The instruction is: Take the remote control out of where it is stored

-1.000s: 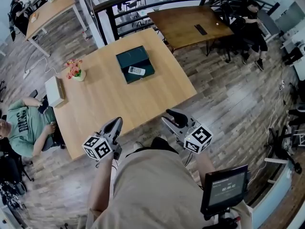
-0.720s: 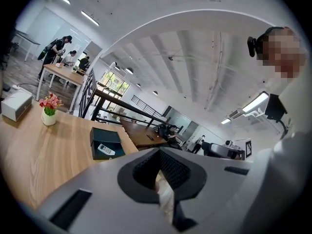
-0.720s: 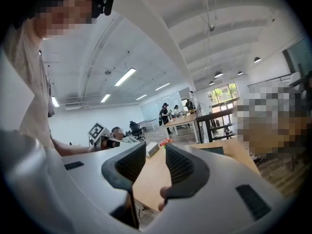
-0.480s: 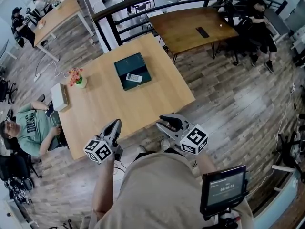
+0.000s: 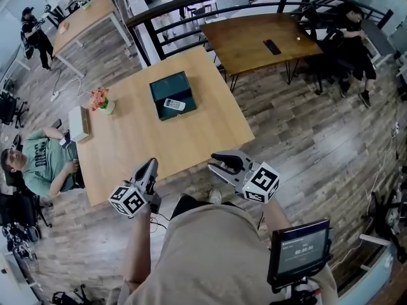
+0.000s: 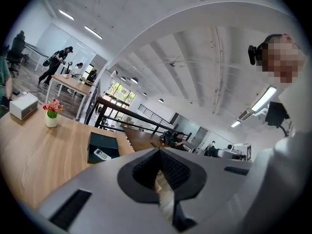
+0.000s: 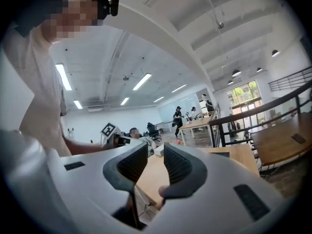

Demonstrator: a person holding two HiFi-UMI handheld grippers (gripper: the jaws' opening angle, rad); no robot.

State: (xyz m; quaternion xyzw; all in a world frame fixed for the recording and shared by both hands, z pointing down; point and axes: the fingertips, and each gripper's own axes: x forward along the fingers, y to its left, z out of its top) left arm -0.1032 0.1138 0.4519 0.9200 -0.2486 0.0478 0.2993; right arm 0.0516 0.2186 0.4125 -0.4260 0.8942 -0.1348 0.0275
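The white remote control (image 5: 173, 105) lies in an open dark green box (image 5: 164, 86) on the far half of the light wooden table (image 5: 127, 142). In the left gripper view the remote (image 6: 101, 154) and the box (image 6: 104, 141) show far ahead. My left gripper (image 5: 151, 164) hangs at the table's near edge, its jaws shut with nothing in them (image 6: 158, 151). My right gripper (image 5: 217, 163) is off the table's near right corner. Its jaws (image 7: 156, 155) are closing, a narrow gap remains, and nothing is between them. Both grippers are far from the box.
A pot of pink flowers (image 5: 100, 99) and a white box (image 5: 79, 123) stand at the table's left side, where a person in green (image 5: 38, 164) sits. A darker table (image 5: 254, 33) and a black railing (image 5: 191, 10) lie beyond. A small screen (image 5: 299, 250) hangs at my right.
The right gripper's jaws have drawn closer together and it has shifted a little left. The left gripper stays shut. The table has slid slightly in the head view.
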